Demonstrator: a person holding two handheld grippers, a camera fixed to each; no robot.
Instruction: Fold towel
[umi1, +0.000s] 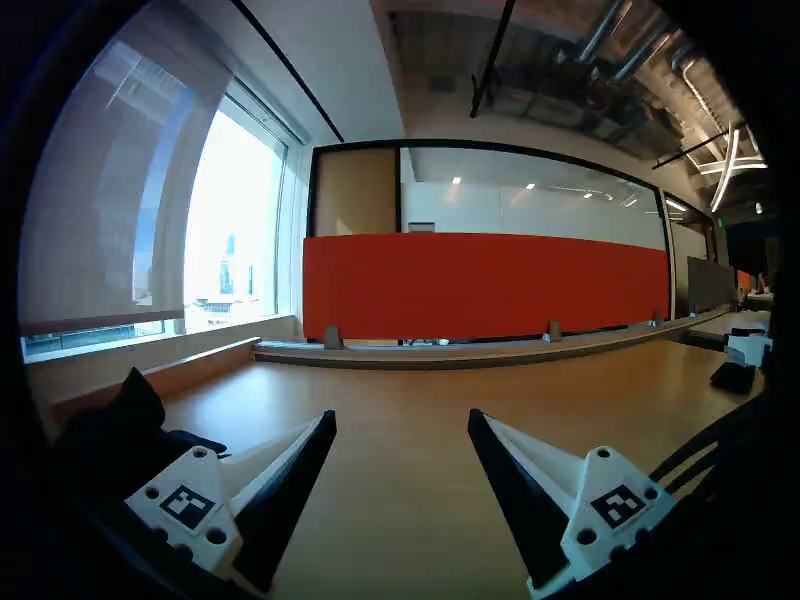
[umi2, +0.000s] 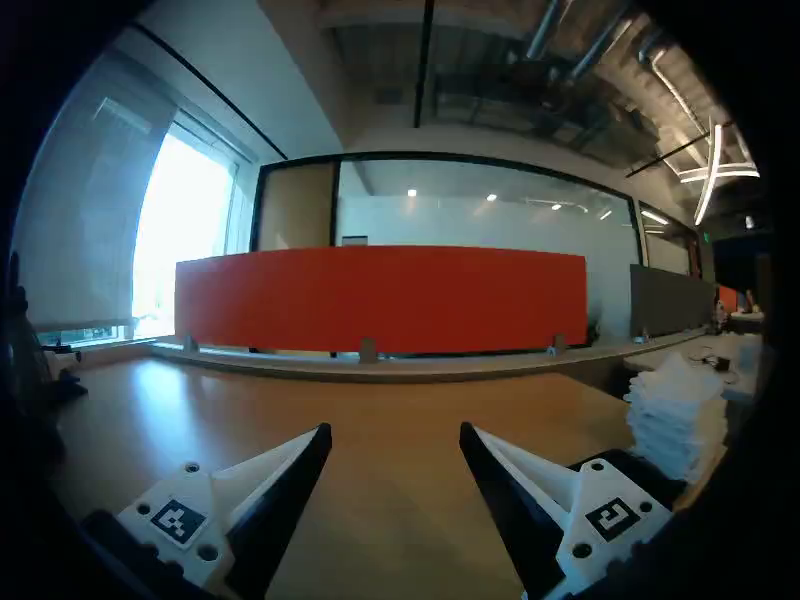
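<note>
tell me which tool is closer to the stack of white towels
Right. The stack of white towels sits close beside the right tool. From the left tool, what seems the same stack looks small and far off.

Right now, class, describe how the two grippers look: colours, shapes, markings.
The left gripper and the right gripper look alike. Each has two wedge-shaped fingers tapering to a point, white on the outer faces and black on the inner ones. Each finger carries a square black-and-white marker near its base, with small round holes around it.
</note>
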